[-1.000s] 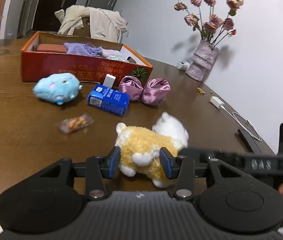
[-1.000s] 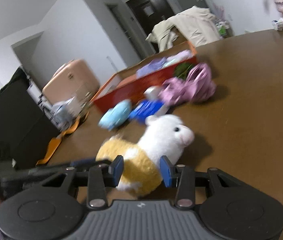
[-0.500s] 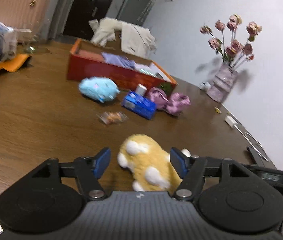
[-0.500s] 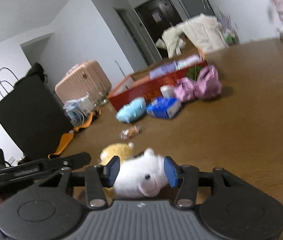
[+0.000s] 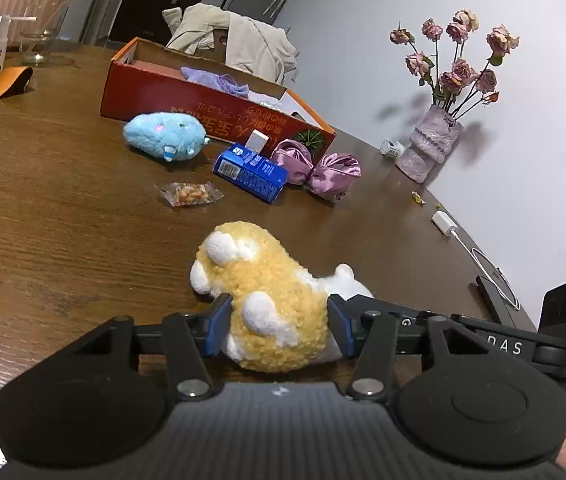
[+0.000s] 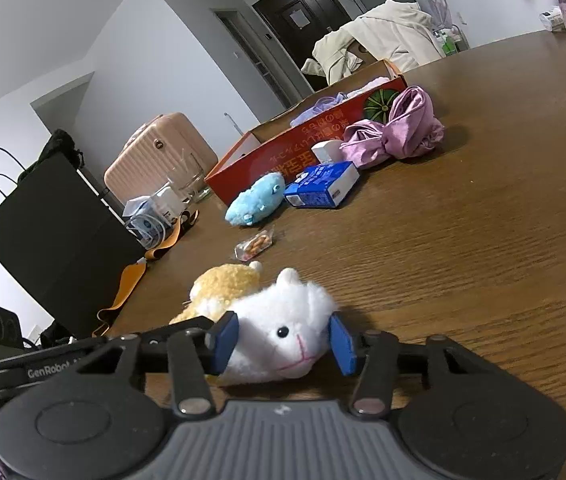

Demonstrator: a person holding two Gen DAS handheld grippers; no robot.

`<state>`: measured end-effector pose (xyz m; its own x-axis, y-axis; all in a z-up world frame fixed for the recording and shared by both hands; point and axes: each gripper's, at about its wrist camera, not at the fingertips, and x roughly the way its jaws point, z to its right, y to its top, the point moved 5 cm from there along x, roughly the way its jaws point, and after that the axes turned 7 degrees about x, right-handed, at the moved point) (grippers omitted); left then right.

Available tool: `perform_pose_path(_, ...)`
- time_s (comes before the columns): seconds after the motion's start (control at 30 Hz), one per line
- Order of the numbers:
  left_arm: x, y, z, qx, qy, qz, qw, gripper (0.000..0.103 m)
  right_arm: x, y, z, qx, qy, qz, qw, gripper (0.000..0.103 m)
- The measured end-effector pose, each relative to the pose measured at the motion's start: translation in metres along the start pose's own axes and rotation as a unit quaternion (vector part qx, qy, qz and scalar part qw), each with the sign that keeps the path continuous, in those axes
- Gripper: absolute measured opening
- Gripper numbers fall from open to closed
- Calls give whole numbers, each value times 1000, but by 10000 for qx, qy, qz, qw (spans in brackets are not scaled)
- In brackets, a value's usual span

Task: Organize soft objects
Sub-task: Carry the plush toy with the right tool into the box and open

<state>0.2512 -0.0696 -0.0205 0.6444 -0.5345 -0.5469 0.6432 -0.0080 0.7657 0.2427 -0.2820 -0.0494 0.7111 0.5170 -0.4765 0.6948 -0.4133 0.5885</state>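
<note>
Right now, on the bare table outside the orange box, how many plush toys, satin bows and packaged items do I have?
Plush toys: 2, the yellow-and-white alpaca and the blue plush.
Satin bows: 1, the purple bow.
Packaged items: 2, the blue carton and the snack packet.
Total: 5.

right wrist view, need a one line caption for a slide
Right tool brackets the white head of a plush alpaca lying on the wooden table, red box beyond.
</note>
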Motion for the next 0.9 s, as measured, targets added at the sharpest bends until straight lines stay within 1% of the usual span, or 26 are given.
perform_pose_path(0.13, -6, 20, 4, -16, -178, 211, 9996, 52, -9, 13, -10, -159, 8, 206, 9997, 47)
perform_pose_path(0.27, 1, 60, 3, -38, -400, 379, 9985, 51, -11, 46, -17, -282, 80, 389, 9988, 47)
perform_pose_path(0.33, 8, 84, 4, 66, -365, 444, 9983, 50, -5, 69, -21, -324, 91, 452, 9984, 47)
perform_pose_path(0.43, 20, 122, 7, 297, -216, 614, 9974, 50, 6, 104, -28, -463, 128, 559, 9973, 47)
perform_pose_path(0.53, 42, 160, 2, 400, -115, 695, 9967, 50, 25, 144, -32, -559, 134, 647, 9962, 47)
perform_pose_path(0.67, 84, 209, -12, 418, 48, 570, 9975, 50, 64, 198, -22, -293, 194, 485, 9982, 47)
perform_pose_path(0.77, 124, 239, -27, 359, 194, 335, 9986, 50, 98, 233, -10, -61, 115, 295, 9995, 47)
perform_pose_path(0.9, 177, 254, -47, 255, 337, -112, 9990, 49, 142, 258, 12, 127, -176, 27, 9998, 47)
